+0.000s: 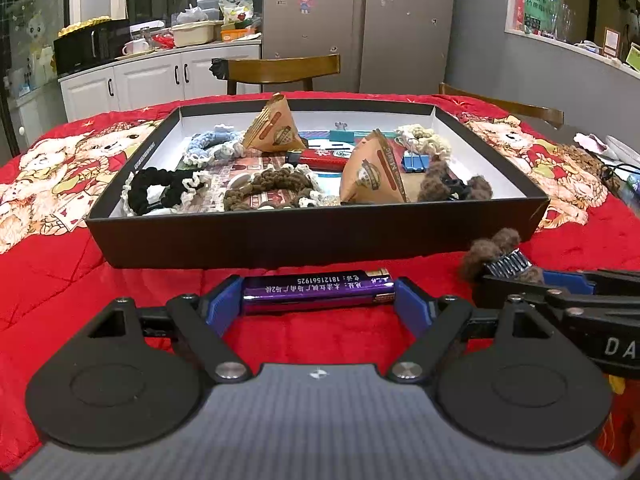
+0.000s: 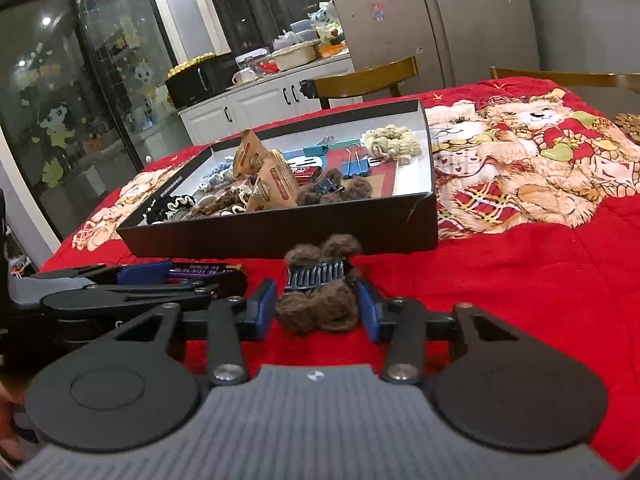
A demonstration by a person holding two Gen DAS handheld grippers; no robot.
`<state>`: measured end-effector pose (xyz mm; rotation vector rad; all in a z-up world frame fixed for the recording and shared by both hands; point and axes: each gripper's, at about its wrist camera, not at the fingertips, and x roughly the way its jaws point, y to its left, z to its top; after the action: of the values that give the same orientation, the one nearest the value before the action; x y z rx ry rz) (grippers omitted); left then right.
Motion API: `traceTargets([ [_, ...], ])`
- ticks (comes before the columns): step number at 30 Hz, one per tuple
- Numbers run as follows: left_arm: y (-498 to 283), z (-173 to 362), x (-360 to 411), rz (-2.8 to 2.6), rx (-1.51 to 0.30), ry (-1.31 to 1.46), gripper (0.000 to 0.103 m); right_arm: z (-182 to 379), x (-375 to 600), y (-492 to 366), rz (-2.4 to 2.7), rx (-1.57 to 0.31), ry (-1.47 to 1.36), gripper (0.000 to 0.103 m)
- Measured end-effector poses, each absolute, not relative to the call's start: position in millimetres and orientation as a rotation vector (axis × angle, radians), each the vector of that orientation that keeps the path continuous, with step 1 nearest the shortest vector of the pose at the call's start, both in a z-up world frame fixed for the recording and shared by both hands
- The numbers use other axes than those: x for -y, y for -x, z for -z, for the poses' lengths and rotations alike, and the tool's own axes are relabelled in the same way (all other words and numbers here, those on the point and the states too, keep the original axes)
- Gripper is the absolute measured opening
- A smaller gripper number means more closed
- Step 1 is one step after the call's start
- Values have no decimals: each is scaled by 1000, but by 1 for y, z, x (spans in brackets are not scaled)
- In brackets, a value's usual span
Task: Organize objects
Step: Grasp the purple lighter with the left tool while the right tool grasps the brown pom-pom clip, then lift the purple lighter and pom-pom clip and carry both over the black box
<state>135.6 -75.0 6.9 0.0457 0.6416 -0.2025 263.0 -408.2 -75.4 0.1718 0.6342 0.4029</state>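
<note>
Big black box (image 1: pixel 304 236) sits on the red bear blanket (image 1: pixel 80 272), stuffed with scrunchies and clips. Just in front of it, left gripper (image 1: pixel 320 294) clamps a purple lighter (image 1: pixel 316 286) end to end; right gripper (image 2: pixel 318 306) squeezes a fuzzy brown hair claw (image 2: pixel 320 304).

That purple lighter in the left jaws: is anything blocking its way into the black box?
Only the box's own near wall stands between the purple lighter and the inside, so it has to be lifted over. The box is already crowded near the front, with a brown scrunchie there.
</note>
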Motion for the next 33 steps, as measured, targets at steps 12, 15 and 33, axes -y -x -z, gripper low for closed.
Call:
traceTargets([
  [12, -135, -8, 81, 192, -637, -65, 84, 73, 409, -260, -392, -618, -159, 37],
  [15, -134, -9, 84, 184, -631, -69, 84, 71, 410, -259, -387, -604, -162, 36],
  [33, -102, -24, 95, 167, -436, -147, 84, 57, 424, -237, -422, -412, -234, 35],
])
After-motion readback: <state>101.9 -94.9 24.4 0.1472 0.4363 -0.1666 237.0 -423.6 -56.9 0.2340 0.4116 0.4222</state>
